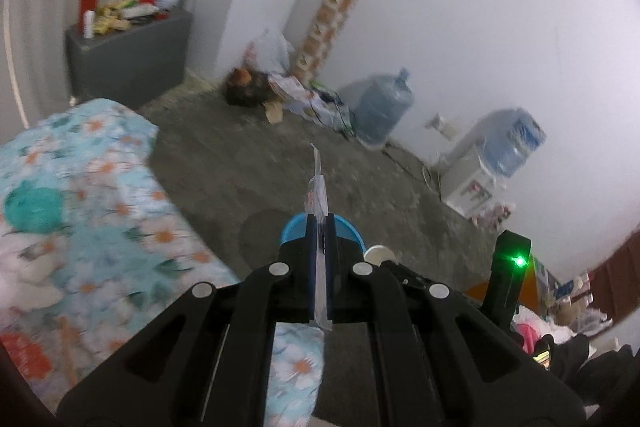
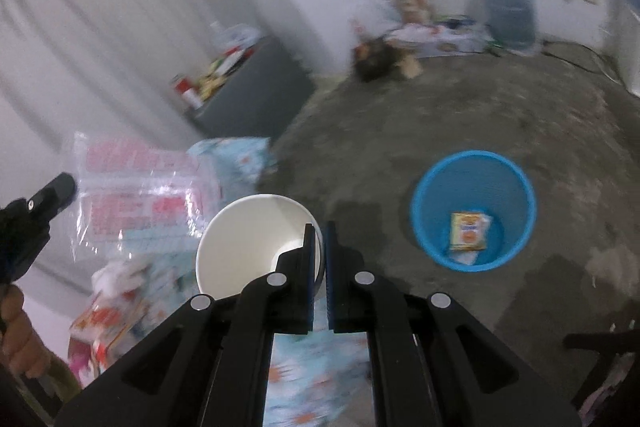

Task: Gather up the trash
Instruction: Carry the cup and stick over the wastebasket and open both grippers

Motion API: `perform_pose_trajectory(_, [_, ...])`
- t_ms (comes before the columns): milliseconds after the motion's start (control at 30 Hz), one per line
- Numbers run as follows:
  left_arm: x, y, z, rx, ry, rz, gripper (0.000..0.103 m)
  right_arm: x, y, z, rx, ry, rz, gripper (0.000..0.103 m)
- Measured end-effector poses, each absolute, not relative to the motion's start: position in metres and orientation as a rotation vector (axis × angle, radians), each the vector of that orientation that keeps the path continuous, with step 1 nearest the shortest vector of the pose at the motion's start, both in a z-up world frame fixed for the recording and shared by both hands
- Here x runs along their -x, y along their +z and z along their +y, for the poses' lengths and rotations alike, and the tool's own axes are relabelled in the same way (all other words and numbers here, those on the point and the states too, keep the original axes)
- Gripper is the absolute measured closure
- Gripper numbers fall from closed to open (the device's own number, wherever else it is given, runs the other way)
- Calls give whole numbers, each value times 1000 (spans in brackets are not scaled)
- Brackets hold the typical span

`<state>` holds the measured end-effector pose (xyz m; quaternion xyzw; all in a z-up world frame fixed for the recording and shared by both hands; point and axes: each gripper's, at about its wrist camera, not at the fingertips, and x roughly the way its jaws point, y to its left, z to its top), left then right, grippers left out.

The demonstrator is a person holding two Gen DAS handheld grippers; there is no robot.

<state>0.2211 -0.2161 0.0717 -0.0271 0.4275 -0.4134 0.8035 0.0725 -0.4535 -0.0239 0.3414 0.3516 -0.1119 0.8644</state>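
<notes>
Above the blue bin, left tongs gripping plastic wrapper, right tongs pinching paper cup

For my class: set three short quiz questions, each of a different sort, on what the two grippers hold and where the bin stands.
1. True or false: the left gripper pinches a clear plastic wrapper.
2. The right gripper holds: A a bottle, B a white paper cup, C nothing.
3. Fill in: the blue bin stands on the ____.

Key: 1 true. 2 B. 3 floor.
</notes>
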Motion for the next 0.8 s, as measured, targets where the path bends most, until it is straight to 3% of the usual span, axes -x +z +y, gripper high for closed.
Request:
perform_pose_trajectory(467, [-253, -53, -402, -209, -973, 1106, 101, -81, -143, -597, -889, -555, 796, 97])
perform_pose_trajectory(533, [-260, -75, -422, -243, -953, 1131, 93, -91, -167, -615, -903, -589, 819, 95])
perform_pose_trajectory(567, [-263, -85, -429, -263, -934, 1151, 75, -95, -179, -622, -917, -594, 838, 79])
perform_pose_trajectory(600, [-267, -93, -435, -278, -908, 1165, 65, -99, -193, -630, -933, -595, 859, 54])
perform_pose_trajectory(700, [-268, -100, -438, -286, -882, 1175, 64, -91, -213, -637, -951, -684, 898, 50])
perform_pose_trajectory(800, [-262, -90, -429, -283, -901, 1140, 53, -80, -211, -631, -963, -671, 865, 50])
